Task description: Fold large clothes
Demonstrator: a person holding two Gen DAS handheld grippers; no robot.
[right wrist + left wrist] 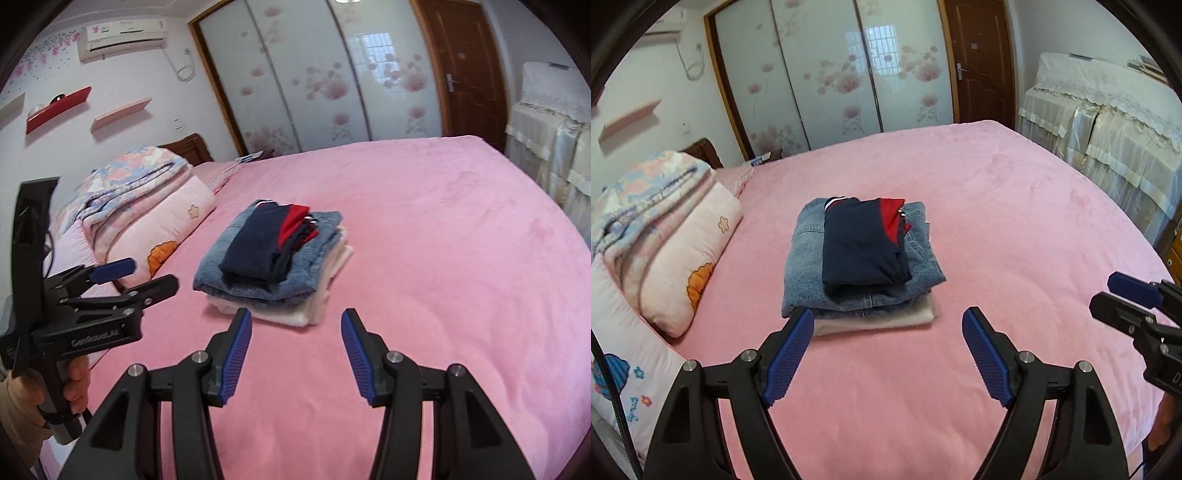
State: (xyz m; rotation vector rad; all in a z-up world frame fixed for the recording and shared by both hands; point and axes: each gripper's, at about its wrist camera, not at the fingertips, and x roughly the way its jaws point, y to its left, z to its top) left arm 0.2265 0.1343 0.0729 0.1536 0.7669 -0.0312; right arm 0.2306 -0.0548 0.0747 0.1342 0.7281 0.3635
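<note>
A stack of folded clothes lies in the middle of the pink bed (1015, 206): a navy and red garment (862, 245) on top, folded blue denim (803, 273) under it, a white garment (886, 319) at the bottom. The stack also shows in the right wrist view, navy garment (255, 251) uppermost. My left gripper (890, 321) is open and empty, just short of the stack's near edge. My right gripper (297, 323) is open and empty, near the stack's near right corner. Each gripper shows at the edge of the other's view, the right (1115, 295) and the left (147, 275).
Folded quilts and pillows (665, 229) are piled at the left of the bed. A covered piece of furniture (1108, 122) stands at the right. A sliding wardrobe (831, 74) and a brown door (982, 62) are behind the bed.
</note>
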